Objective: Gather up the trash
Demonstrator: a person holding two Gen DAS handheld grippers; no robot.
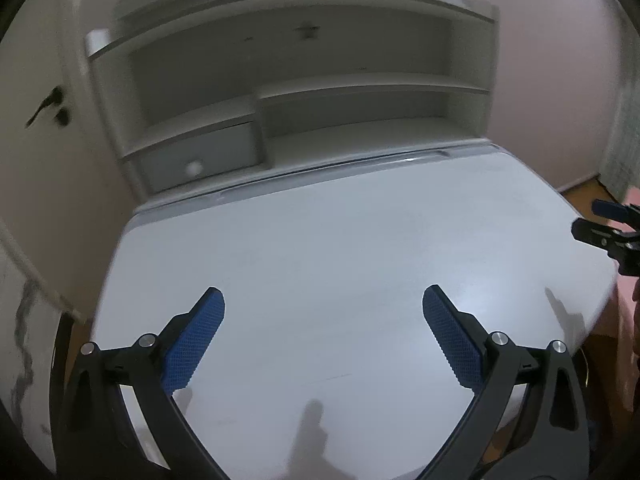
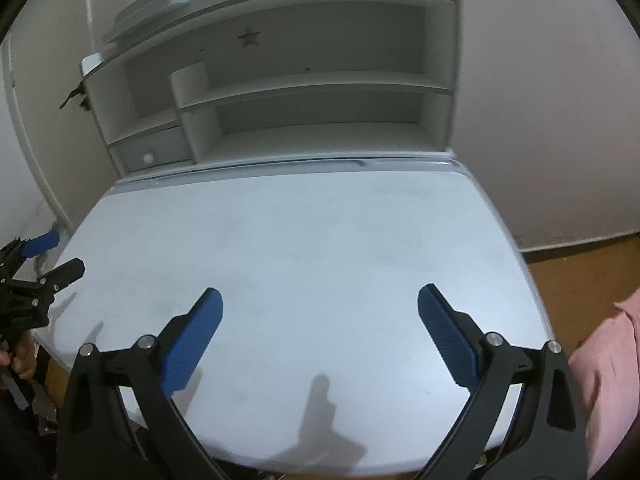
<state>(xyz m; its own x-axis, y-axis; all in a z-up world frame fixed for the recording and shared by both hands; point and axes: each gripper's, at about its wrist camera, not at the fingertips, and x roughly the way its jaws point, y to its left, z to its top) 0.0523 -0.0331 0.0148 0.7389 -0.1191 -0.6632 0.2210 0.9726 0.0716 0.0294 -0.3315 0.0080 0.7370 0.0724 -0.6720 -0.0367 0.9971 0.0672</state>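
Note:
No trash shows in either view. My left gripper point(image 1: 323, 298) hangs open over the near part of a pale grey desk top point(image 1: 340, 248), nothing between its blue pads. My right gripper point(image 2: 320, 298) is open too, above the same desk top point(image 2: 300, 248), also holding nothing. In the left wrist view the right gripper point(image 1: 588, 220) pokes in at the right edge, its fingers apart. In the right wrist view the left gripper point(image 2: 56, 254) appears at the left edge, fingers apart, with a hand point(image 2: 20, 360) below it.
A white shelf unit point(image 2: 312, 80) with bare shelves and a small drawer point(image 1: 200, 156) stands at the back of the desk. A door with a dark handle point(image 1: 46, 106) is on the left. Wooden floor point(image 2: 580, 276) lies to the right, and a pink sleeve point(image 2: 604, 380) is at the right edge.

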